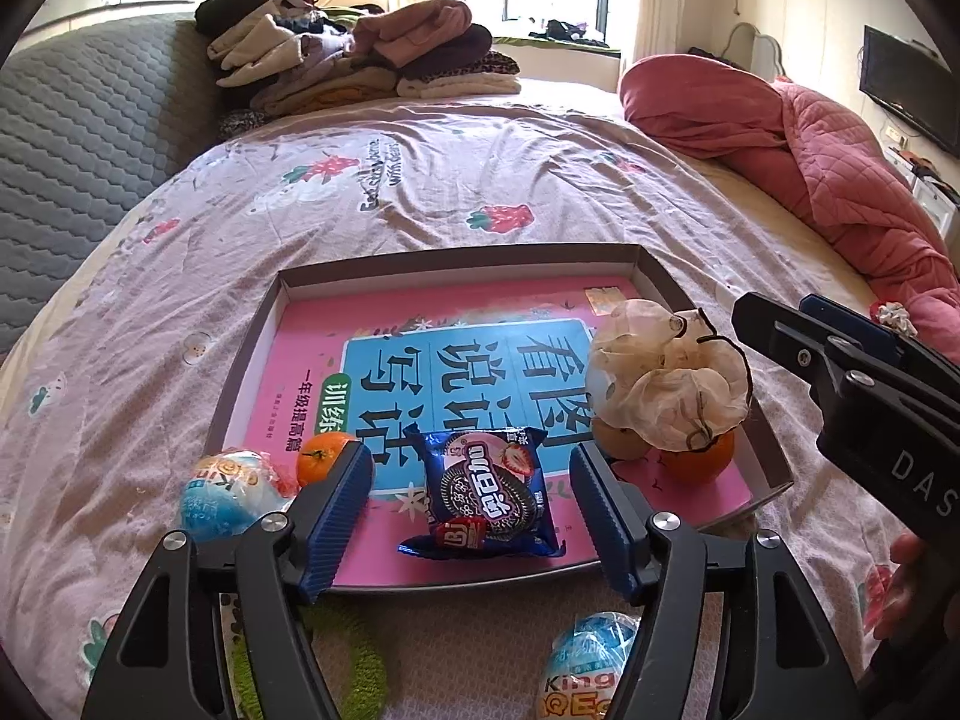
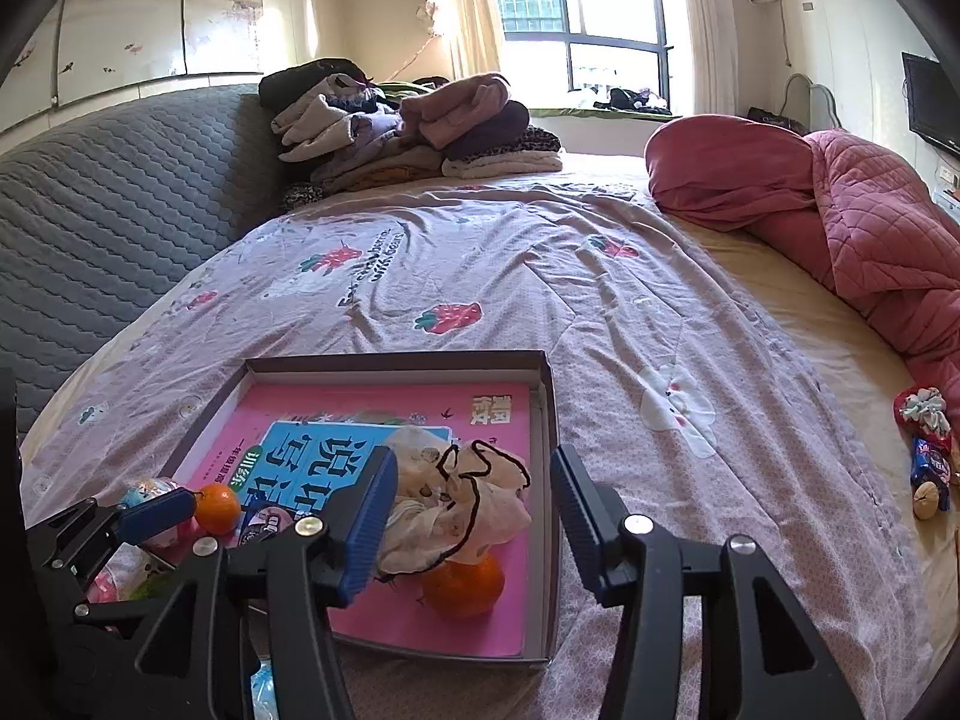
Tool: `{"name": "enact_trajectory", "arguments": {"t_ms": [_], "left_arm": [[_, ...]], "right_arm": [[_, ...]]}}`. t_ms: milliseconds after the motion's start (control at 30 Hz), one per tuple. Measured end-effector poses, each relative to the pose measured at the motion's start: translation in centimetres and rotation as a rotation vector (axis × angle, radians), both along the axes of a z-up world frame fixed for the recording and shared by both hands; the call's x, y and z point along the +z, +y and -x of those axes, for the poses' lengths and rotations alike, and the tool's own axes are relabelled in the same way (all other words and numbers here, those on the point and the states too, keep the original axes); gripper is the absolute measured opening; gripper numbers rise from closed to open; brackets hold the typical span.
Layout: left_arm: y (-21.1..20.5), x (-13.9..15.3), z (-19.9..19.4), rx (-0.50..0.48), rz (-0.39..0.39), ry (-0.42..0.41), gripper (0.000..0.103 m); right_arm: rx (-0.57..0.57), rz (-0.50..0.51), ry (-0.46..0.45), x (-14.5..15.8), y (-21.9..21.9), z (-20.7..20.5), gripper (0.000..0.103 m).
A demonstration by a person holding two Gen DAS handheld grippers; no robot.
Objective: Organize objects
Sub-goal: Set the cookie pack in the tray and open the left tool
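— How far along are you with the tidying?

— Partway, I'd judge. The shallow box [image 1: 714,324] sits on the bed with a pink book [image 1: 312,372] flat in its bottom, and several things already lie on that: the blue cookie packet [image 1: 492,486] near the front edge, a small red sweet [image 1: 459,534] resting on it, one orange [image 1: 699,459] at the right side under a crumpled cream cloth bag [image 1: 666,372], and a second orange [image 1: 321,456] at the left edge.

— And your tongs?

— My left gripper [image 1: 471,504] hangs over the cookie packet with its jaws apart; the packet lies between them, but the pads aren't pressing it, so I read it as set down. My right gripper [image 2: 474,522] is also apart and empty, poised over the box's right wall above the cloth bag.

— What's left?

— A blue egg-shaped sweet [image 1: 231,498] lies on the sheet just outside the box's left side, and another egg sweet [image 1: 591,666] sits near me, in front of the box. Something green [image 1: 336,660] lies there too; I can't tell what. Far out to the right, by the red quilt [image 2: 870,222], a hair scrunchie [image 2: 924,411] and a small snack packet [image 2: 930,474] lie well apart from the box.
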State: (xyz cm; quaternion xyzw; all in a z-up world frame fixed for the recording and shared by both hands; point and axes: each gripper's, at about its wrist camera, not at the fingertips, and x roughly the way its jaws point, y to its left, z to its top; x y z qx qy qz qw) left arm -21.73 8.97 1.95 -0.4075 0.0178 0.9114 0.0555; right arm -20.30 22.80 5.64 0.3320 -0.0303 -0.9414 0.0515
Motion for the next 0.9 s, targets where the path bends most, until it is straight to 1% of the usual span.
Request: {"name": "enact_trajectory", "arguments": {"t_ms": [167, 900], "left_arm": [[-0.3, 0.6, -0.4, 0.012, 0.002, 0.011, 0.074], [-2.7, 3.7, -1.8, 0.073, -0.005, 0.061, 0.075]], "right_arm": [[0.0, 0.003, 0.016, 0.5, 0.0, -0.3, 0.055], [0.002, 0.024, 0.058, 2.1, 0.3, -1.4, 0.059]]}}
